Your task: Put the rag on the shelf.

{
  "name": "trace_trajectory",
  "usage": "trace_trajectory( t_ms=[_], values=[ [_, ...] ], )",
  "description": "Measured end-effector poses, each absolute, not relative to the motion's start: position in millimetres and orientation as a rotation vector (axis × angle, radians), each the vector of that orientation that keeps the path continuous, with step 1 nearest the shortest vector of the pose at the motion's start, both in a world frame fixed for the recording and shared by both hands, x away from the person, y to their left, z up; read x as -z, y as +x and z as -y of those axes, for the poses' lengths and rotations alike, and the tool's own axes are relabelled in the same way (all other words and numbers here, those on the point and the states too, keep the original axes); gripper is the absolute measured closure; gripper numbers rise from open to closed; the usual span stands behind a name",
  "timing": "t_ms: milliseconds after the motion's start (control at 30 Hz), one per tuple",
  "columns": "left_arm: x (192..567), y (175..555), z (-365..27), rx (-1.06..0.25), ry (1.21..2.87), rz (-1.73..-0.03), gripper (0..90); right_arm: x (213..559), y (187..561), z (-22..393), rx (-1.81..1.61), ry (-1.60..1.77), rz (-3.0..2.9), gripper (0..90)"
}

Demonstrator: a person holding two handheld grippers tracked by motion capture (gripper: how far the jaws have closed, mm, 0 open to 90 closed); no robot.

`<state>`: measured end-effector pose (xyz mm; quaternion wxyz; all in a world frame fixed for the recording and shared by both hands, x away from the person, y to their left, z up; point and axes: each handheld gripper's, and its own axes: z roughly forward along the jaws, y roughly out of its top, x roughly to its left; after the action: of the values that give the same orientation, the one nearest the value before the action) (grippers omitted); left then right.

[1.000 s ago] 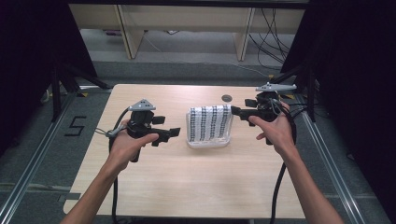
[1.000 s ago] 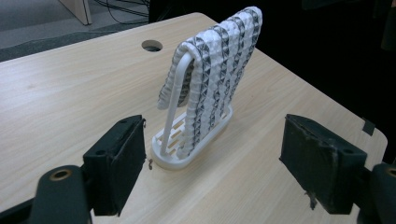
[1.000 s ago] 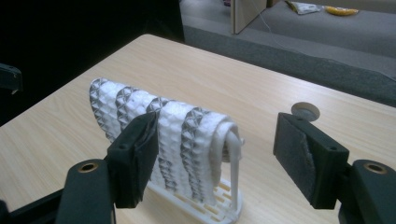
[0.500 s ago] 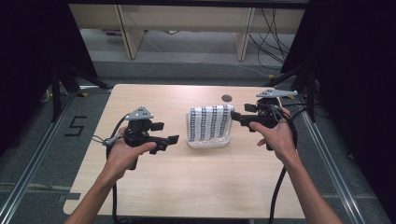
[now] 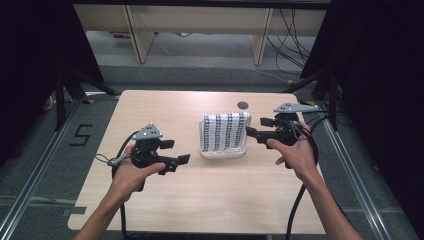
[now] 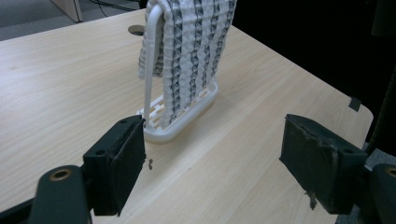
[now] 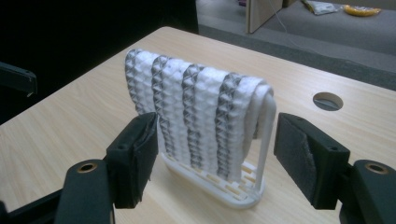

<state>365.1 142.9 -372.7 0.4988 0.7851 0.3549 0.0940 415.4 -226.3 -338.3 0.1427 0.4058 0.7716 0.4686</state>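
A white and grey patterned towel [image 5: 226,129] hangs over a small white rack [image 5: 223,152] in the middle of the table. My left gripper [image 5: 176,152] is held to the left of the rack, open and empty, its jaws pointing at the rack [image 6: 179,122] and the towel [image 6: 194,51]. My right gripper [image 5: 258,128] sits just right of the towel, open, with nothing held. In the right gripper view the towel [image 7: 196,112] and the rack's white hoop [image 7: 265,135] stand between and beyond the two pads, apart from them.
The wooden table [image 5: 165,112] has a round cable hole [image 5: 243,105] behind the rack. Cables trail from both grippers off the front edge. Dark curtains and metal frame legs flank the table; shelving stands beyond it.
My left gripper has drawn back toward the front left, away from the rack. My right gripper has shifted slightly down and closer to the towel's right side.
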Motion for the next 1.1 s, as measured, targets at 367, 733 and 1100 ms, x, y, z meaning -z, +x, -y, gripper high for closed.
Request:
trace_trajectory(
  t_ms=[367,733,1100],
  values=[
    [384,350,-147,-0.245,1.903,-0.864,21.3,351,401,232,-1.351,1.169,-2.248,30.9],
    [393,341,-148,-0.250,1.906,-0.848,21.2,356,389,233,-1.380,1.139,-2.245,29.6],
    [400,332,-151,-0.246,1.916,-0.834,20.0,363,374,234,-1.391,1.097,-2.253,26.1]
  ],
)
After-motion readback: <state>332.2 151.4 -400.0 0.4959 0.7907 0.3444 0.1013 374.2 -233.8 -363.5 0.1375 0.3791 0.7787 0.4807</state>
